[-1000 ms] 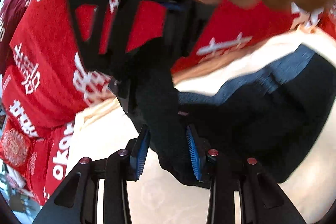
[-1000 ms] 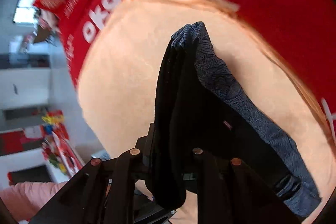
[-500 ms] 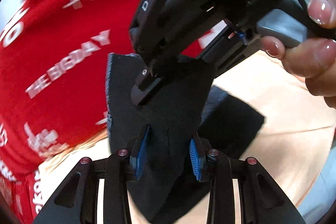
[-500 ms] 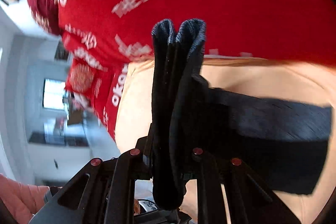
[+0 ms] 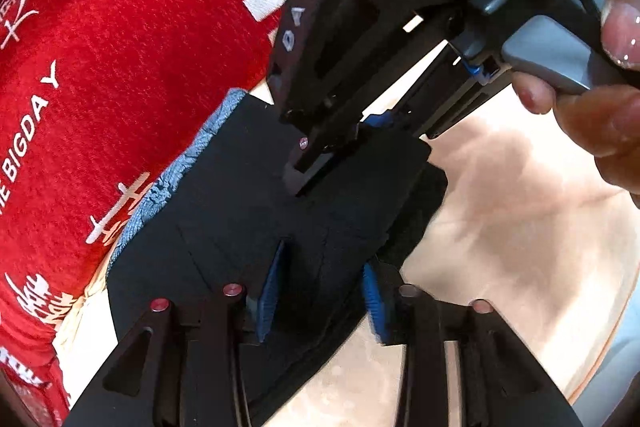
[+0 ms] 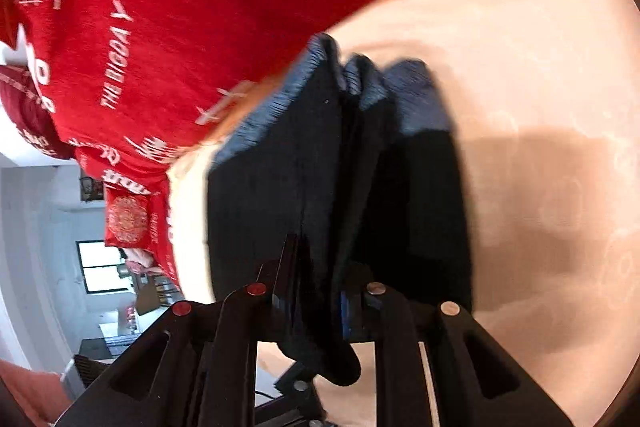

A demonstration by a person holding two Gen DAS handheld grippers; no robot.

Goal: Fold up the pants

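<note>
The dark folded pants (image 5: 240,207) with a blue-grey waistband lie on a peach sheet (image 5: 500,227). My left gripper (image 5: 323,295) has its jaws opening, with a thick fold of the pants between the blue pads (image 5: 272,291), which still touch the fabric. My right gripper (image 5: 308,167) reaches in from above and pinches the far edge of the pants. In the right wrist view the pants (image 6: 272,187) hang in bunched layers, and my right gripper (image 6: 320,291) is shut on them.
A red blanket (image 5: 120,67) with white lettering lies right behind the pants, also seen as the red blanket (image 6: 200,7). A person's hand (image 5: 600,123) holds the right gripper's handle. The sheet (image 6: 520,107) spreads to the right. A room with a window (image 6: 100,267) shows at lower left.
Both grippers carried the pants down and across toward the red blanket, and the fabric now rests on the sheet. The left pads stand slightly wider apart.
</note>
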